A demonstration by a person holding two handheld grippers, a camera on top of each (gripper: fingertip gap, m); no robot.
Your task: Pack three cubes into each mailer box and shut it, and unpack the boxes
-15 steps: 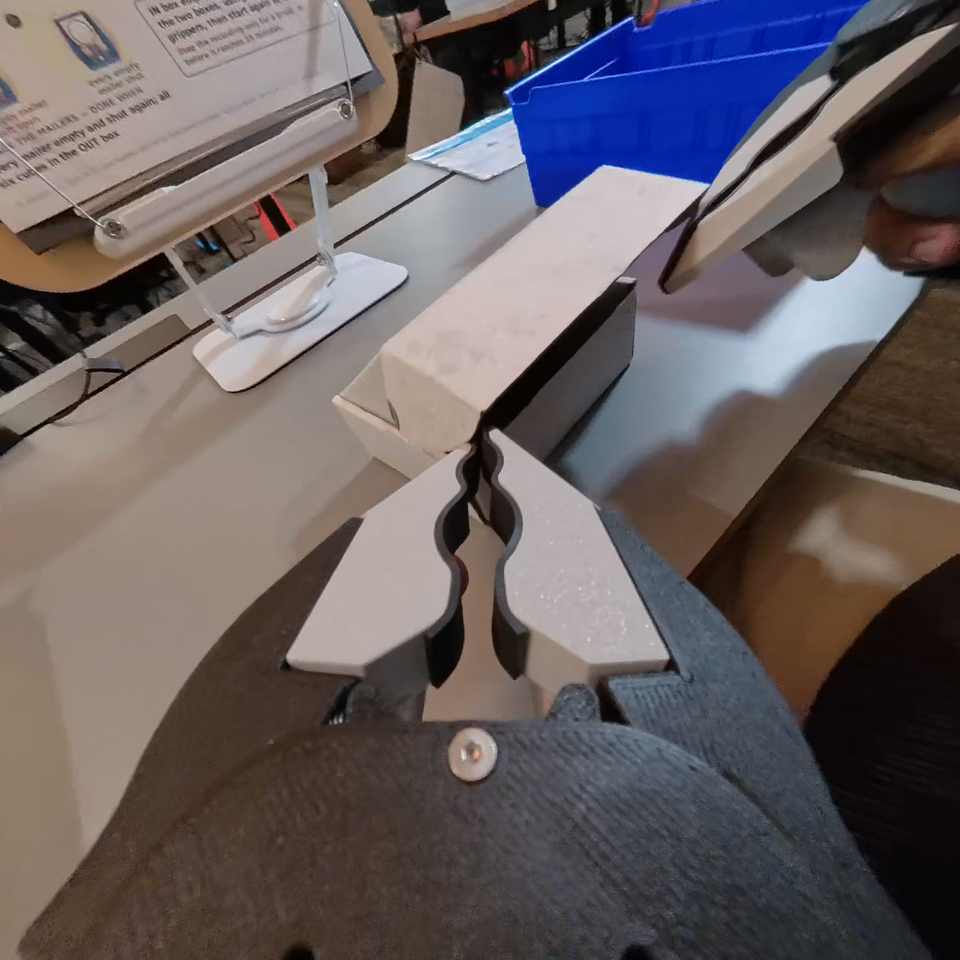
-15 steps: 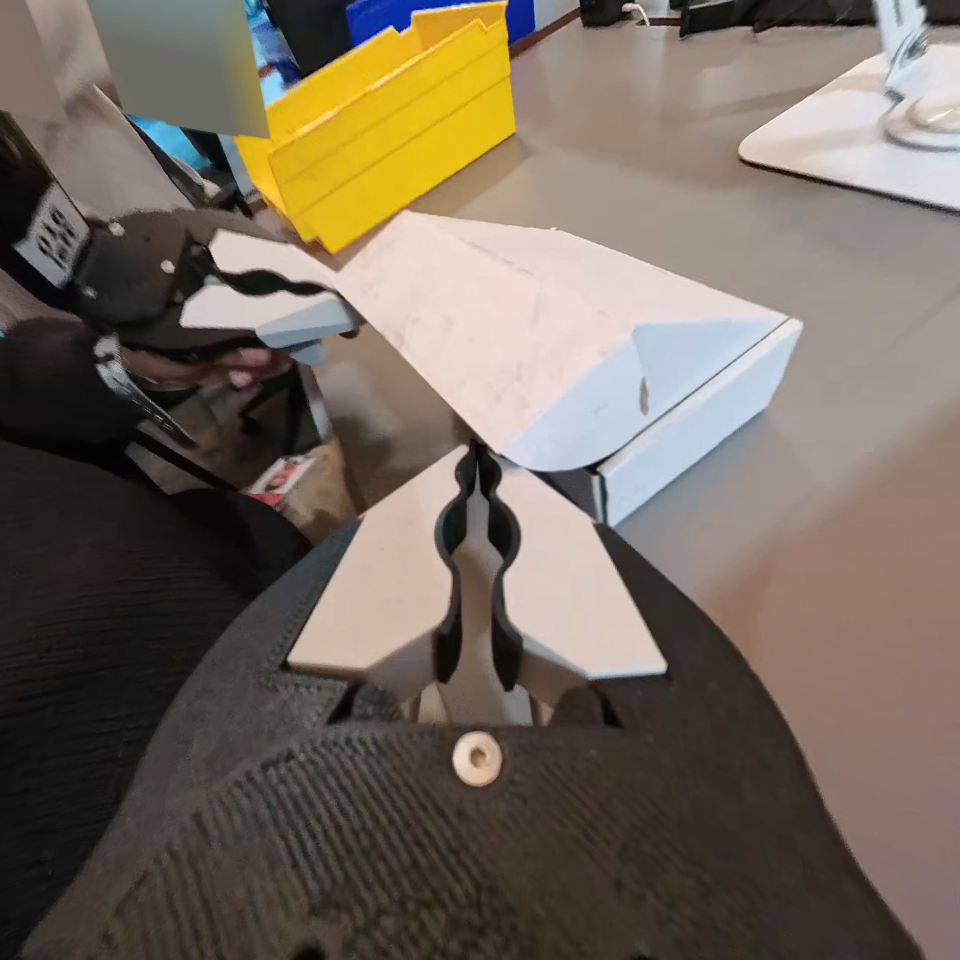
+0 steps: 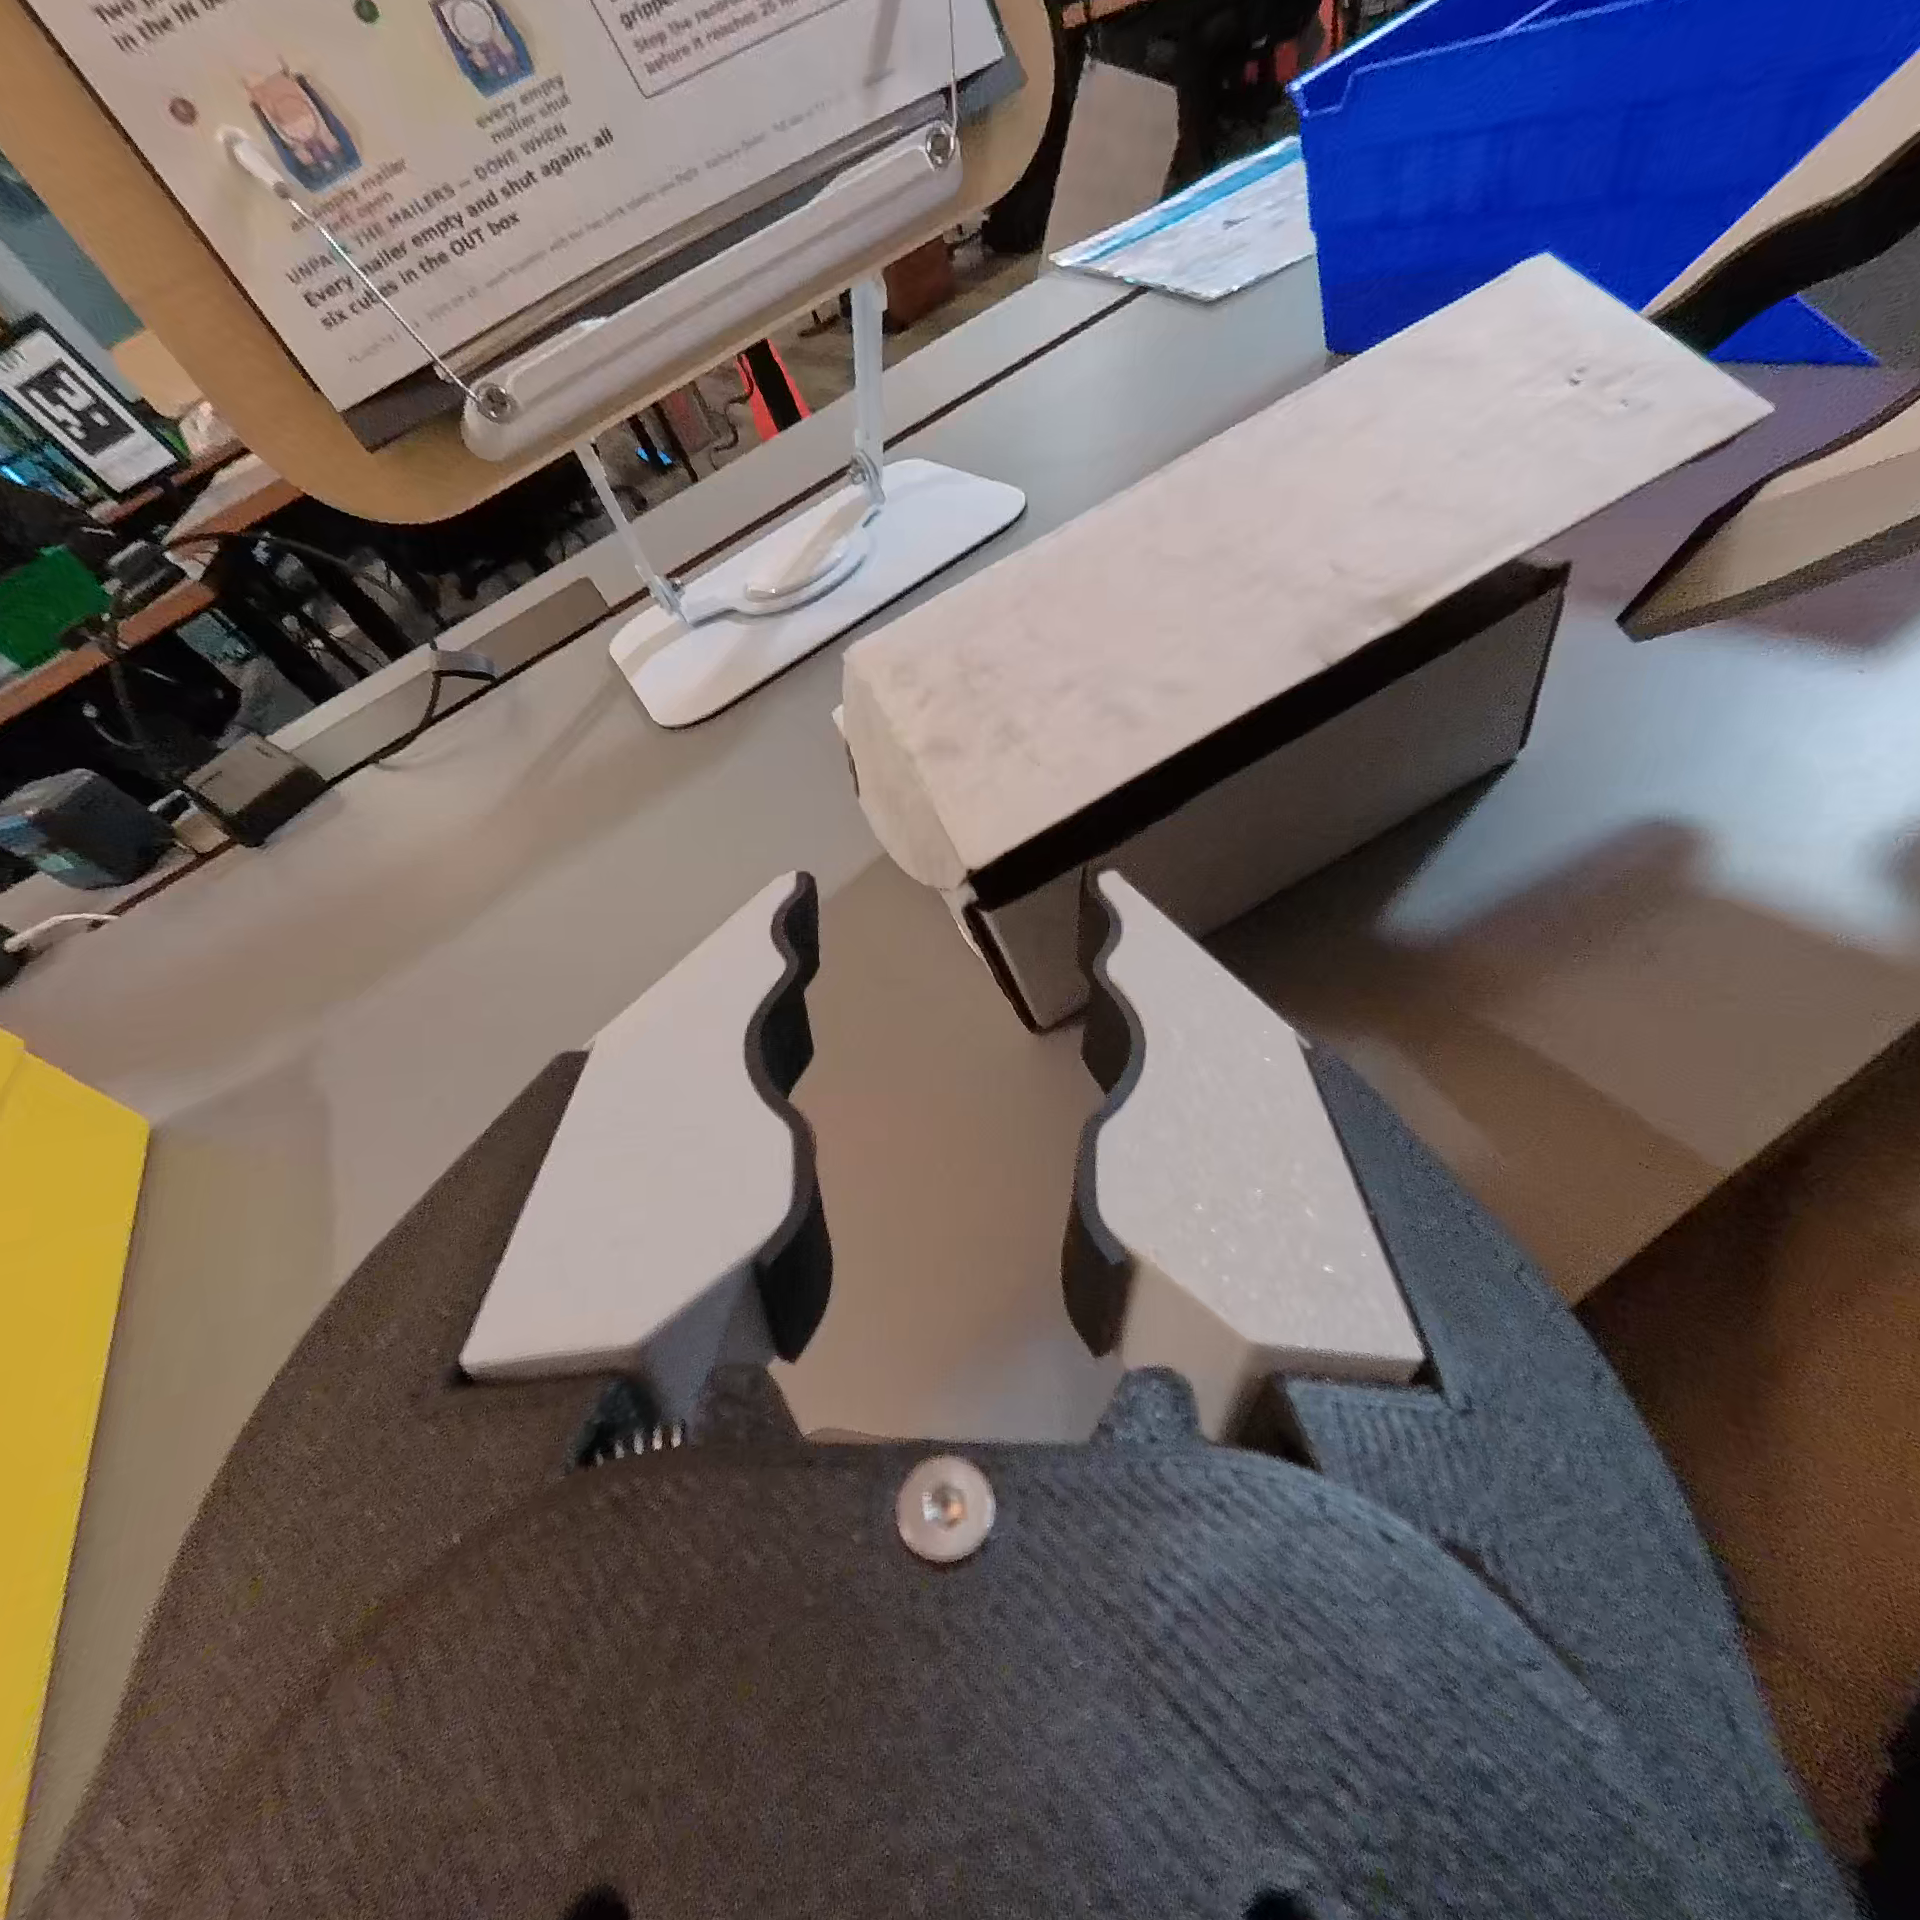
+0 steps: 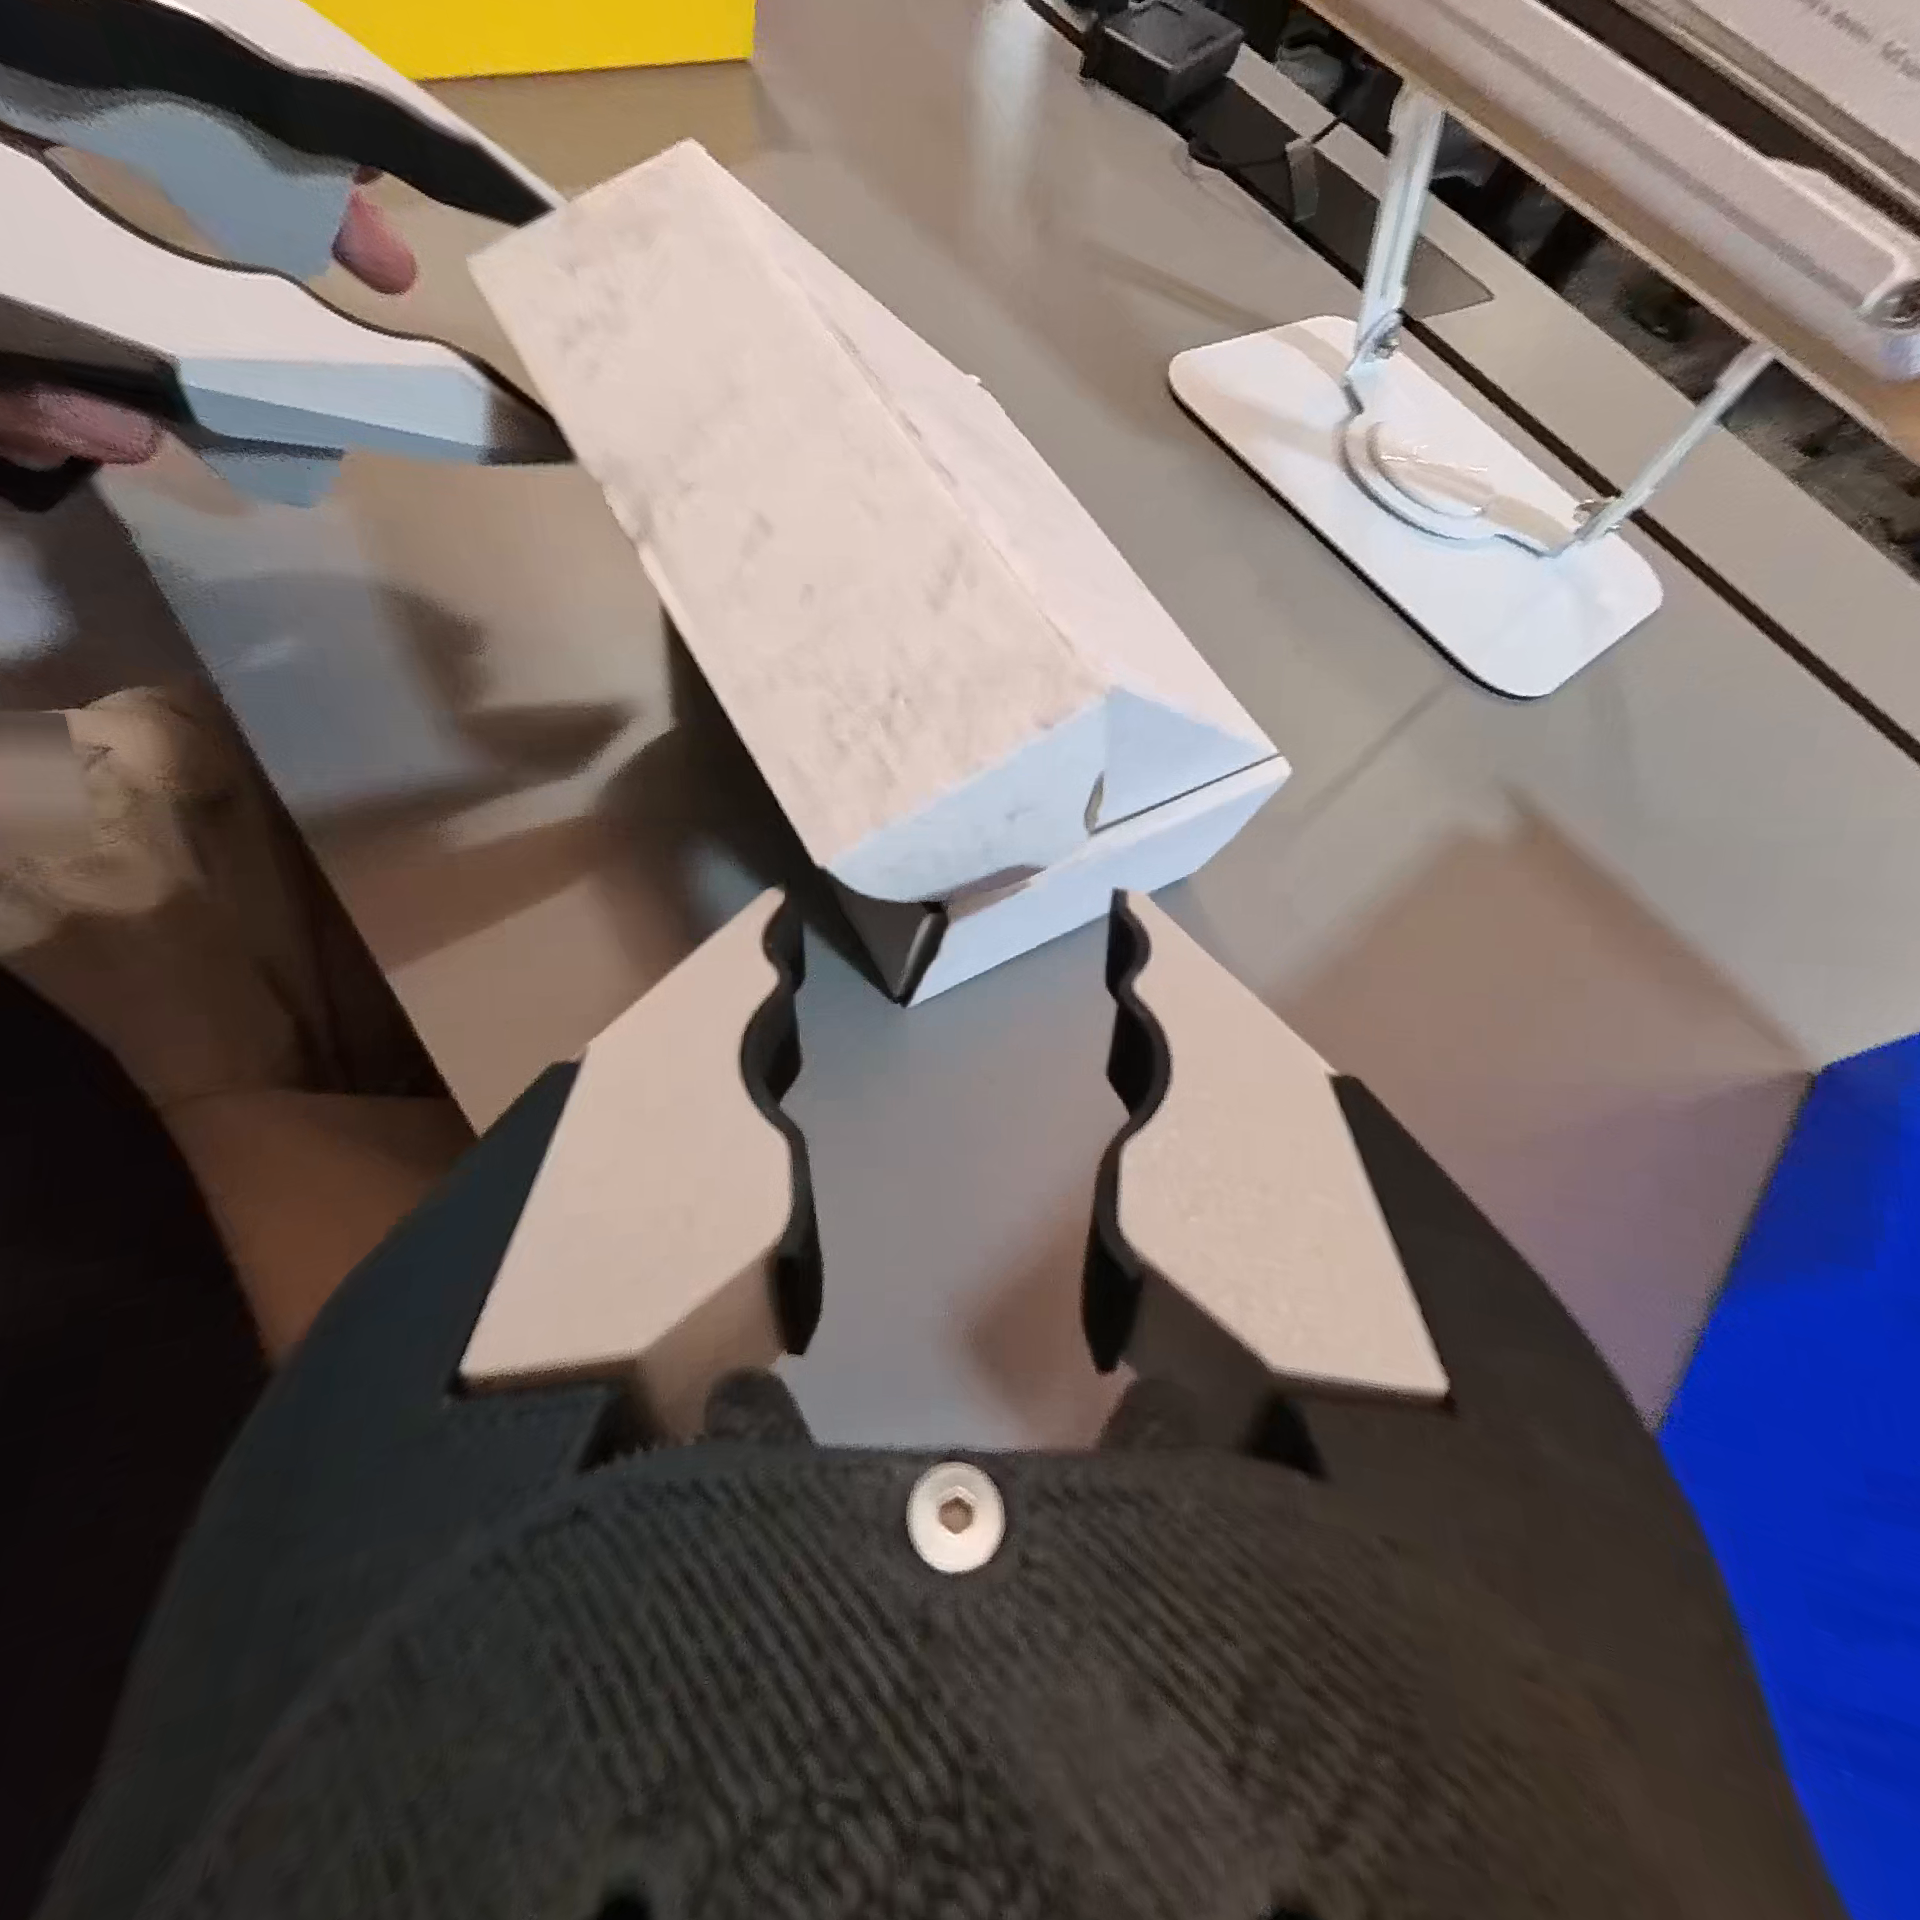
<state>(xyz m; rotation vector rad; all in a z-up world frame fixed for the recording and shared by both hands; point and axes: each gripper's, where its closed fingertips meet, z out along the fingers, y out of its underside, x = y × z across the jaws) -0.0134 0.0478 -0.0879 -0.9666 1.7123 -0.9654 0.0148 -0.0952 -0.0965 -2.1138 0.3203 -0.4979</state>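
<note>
White cardboard mailer box (image 3: 1226, 644) sits on grey table (image 3: 436, 935), lid ajar. Left gripper (image 3: 951, 914) and right gripper (image 4: 951, 925): jaws apart, empty. Likely light, thin, crushable; grip lid's front edge.

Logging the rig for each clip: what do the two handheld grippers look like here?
Both match. The left gripper and right gripper each have two flat pale grey fingers with wavy black inner pads, set in a rounded black ribbed body with one silver screw at its centre. No cables show.
</note>
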